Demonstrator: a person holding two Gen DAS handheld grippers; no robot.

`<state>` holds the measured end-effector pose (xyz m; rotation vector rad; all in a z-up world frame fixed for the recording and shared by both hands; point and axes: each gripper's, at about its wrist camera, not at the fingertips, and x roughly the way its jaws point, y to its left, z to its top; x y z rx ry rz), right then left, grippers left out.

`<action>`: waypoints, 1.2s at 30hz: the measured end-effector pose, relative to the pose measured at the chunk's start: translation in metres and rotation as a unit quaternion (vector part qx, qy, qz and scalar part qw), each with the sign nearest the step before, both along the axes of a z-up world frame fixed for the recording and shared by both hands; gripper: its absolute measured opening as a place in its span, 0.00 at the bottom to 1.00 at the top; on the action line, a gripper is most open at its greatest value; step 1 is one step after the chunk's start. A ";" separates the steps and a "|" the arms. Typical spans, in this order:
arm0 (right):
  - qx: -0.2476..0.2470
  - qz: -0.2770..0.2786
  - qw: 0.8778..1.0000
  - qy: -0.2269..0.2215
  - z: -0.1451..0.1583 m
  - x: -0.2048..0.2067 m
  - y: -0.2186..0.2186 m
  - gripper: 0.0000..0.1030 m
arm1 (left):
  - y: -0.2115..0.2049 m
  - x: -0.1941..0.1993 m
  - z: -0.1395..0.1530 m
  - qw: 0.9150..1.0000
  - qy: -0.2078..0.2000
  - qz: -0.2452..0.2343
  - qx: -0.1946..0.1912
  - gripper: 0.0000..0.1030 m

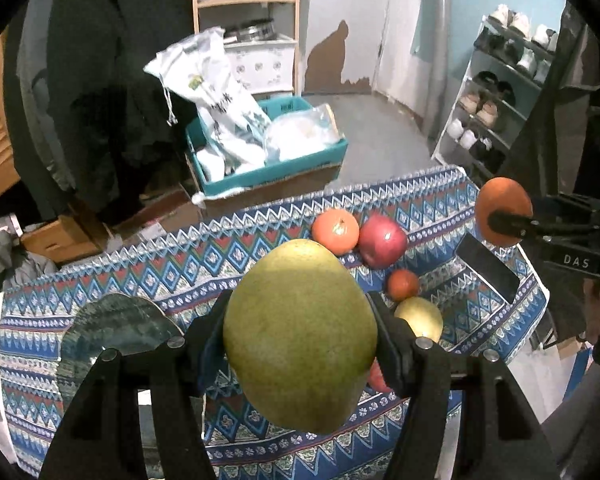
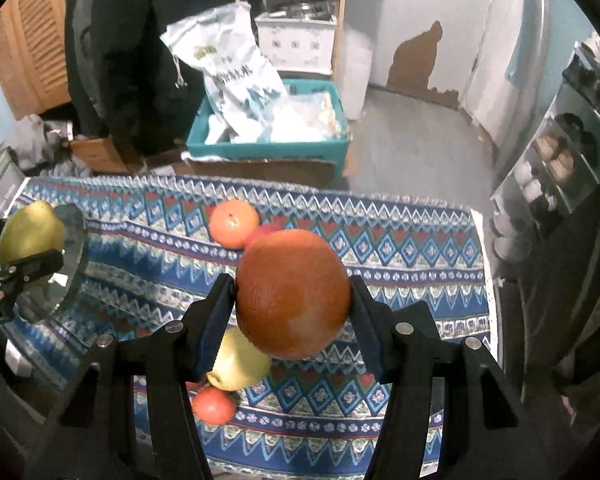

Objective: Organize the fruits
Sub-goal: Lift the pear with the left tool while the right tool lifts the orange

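My left gripper [image 1: 300, 320] is shut on a large green pear [image 1: 296, 360], held above the patterned tablecloth [image 1: 188, 264]. In the right wrist view it shows at the far left, pear [image 2: 30, 236] in its jaws. My right gripper [image 2: 292, 292] is shut on a big orange [image 2: 294, 312], seen from the left wrist view at the right edge as well, orange [image 1: 500, 200] up in the air. On the cloth lie an orange fruit [image 1: 335, 231], a red apple [image 1: 382, 240], a small tangerine [image 1: 403, 284] and a yellow fruit [image 1: 419, 318].
A round glass plate [image 1: 116, 324] sits at the table's left end. A black phone [image 1: 488, 268] lies near the right edge. Beyond the table stand a teal crate with bags [image 1: 268, 160], a wooden shelf [image 1: 246, 0] and a shoe rack [image 1: 496, 92].
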<state>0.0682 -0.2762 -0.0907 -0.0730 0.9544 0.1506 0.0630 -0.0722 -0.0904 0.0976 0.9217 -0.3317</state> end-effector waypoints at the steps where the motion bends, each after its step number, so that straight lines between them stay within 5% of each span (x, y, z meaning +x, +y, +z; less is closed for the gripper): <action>1: 0.000 0.002 1.000 -0.003 0.003 -0.001 0.003 0.55 | 0.001 -0.002 0.004 1.000 -0.006 -0.001 0.000 0.64; 36: 0.026 0.082 0.995 -0.053 0.062 0.009 0.106 0.55 | 0.080 -0.027 0.042 0.997 -0.043 0.056 -0.034 0.64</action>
